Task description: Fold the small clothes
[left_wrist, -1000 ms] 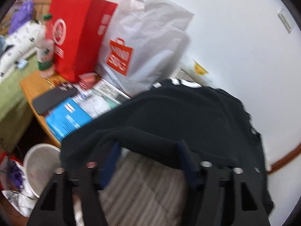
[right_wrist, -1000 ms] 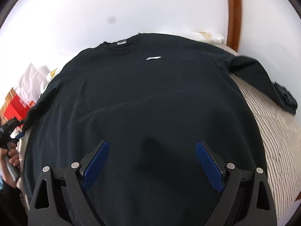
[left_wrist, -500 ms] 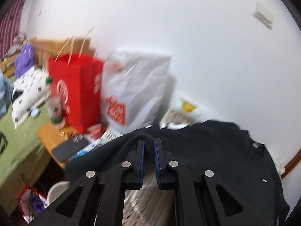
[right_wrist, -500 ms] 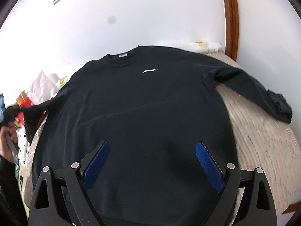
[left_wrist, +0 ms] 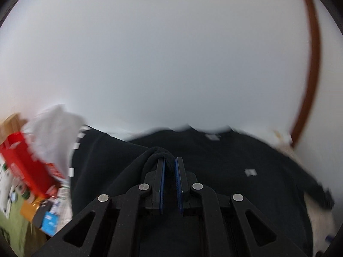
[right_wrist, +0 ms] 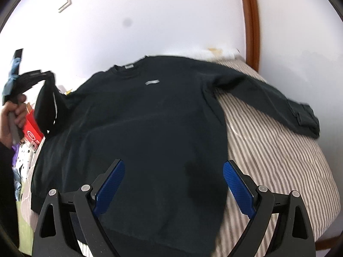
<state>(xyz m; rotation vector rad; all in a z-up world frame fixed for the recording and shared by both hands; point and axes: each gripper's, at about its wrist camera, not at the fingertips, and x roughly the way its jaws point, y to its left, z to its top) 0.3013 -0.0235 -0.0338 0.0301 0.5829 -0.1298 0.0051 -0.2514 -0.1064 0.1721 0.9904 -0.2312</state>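
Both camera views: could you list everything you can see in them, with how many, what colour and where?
sweatshirt: one, black, spread flat on the bed, collar toward the wall
left sleeve cuff: one, black, lifted and pinched in the left gripper
right sleeve: one, black, stretched out across the bedcover
bedcover: one, beige with grey stripes, under the sweatshirt
red bag: one, red, beside the bed, blurred
white bag: one, white, behind the red bag
door frame: one, brown wood, against the white wall
hand: one, gripping the left gripper's handle
left gripper: one, black with blue pads, shut on the cuff
right gripper: one, black with blue pads, open above the hem
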